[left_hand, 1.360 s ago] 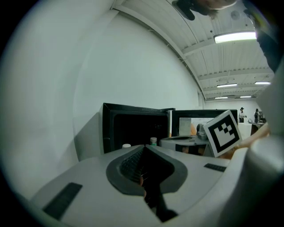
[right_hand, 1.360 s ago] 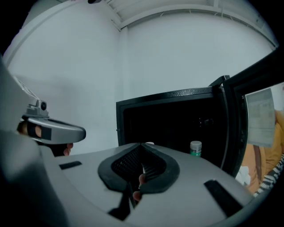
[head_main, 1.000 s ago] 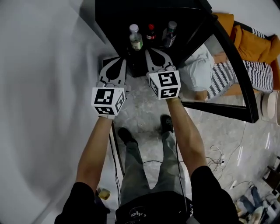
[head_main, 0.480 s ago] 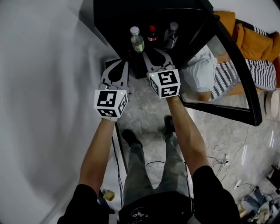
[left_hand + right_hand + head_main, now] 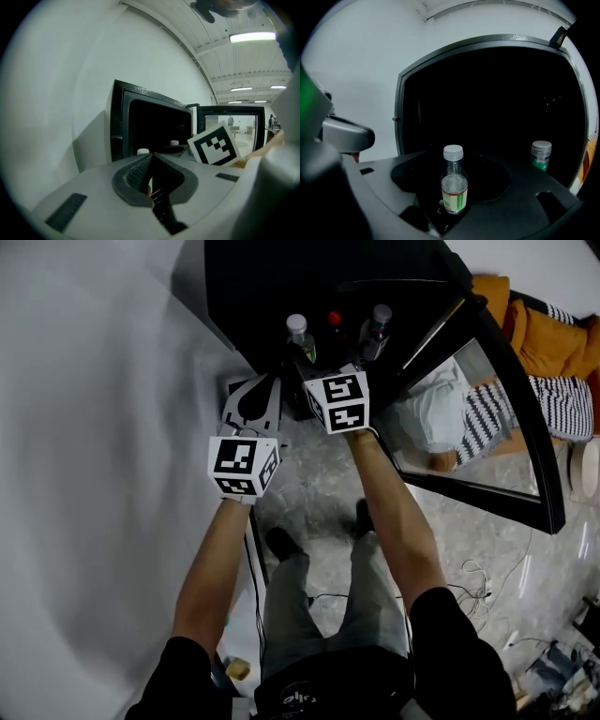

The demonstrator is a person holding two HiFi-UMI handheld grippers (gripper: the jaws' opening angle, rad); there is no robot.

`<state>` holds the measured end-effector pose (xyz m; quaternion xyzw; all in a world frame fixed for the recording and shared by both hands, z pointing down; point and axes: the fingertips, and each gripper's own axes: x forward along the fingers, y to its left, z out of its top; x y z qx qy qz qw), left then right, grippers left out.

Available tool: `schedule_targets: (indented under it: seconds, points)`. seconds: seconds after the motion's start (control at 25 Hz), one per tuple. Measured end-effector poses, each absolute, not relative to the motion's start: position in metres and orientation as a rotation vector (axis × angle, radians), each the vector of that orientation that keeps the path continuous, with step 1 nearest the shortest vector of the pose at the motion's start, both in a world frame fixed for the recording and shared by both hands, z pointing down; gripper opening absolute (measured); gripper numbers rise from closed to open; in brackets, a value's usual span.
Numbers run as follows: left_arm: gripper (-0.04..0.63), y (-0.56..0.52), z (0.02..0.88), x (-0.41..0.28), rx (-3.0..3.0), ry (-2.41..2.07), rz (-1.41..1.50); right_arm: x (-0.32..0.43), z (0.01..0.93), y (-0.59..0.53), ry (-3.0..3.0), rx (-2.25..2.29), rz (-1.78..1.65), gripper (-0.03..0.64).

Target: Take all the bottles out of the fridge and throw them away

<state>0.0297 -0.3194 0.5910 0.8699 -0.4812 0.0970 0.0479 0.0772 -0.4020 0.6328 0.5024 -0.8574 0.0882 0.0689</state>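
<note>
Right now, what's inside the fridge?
Three upright bottles: a white-capped clear bottle, a red-capped bottle showing only its cap, and a grey-capped bottle with a green label. The fridge is too dark behind them to see more.

You see a black fridge (image 5: 262, 296). The nearest bottle (image 5: 453, 187) is clear, with white cap and green-white label. The second bottle (image 5: 541, 157) carries a green label; the third bottle (image 5: 334, 319) a red cap.

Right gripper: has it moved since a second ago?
Yes: the right gripper moved up-frame, toward the fridge. Its jaws have just been opening, with the clear bottle between them, ungripped.
</note>
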Motion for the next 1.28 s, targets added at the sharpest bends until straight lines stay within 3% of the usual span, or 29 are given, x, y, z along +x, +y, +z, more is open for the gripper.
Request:
schedule_targets:
  seconds: [0.56, 0.64, 1.28]
  points:
    - [0.0, -0.338, 0.588, 0.01, 2.656, -1.505, 0.301, 0.057, 0.656, -0.451, -2.485, 1.564, 0.265, 0.239]
    - [0.0, -0.339, 0.588, 0.008, 2.656, -1.511, 0.305, 0.057, 0.658, -0.451, -2.471, 1.579, 0.24, 0.207]
    - [0.0, -0.302, 0.559, -0.002, 2.614, -1.536, 0.298, 0.086, 0.603, -0.38, -2.497, 1.614, 0.255, 0.202]
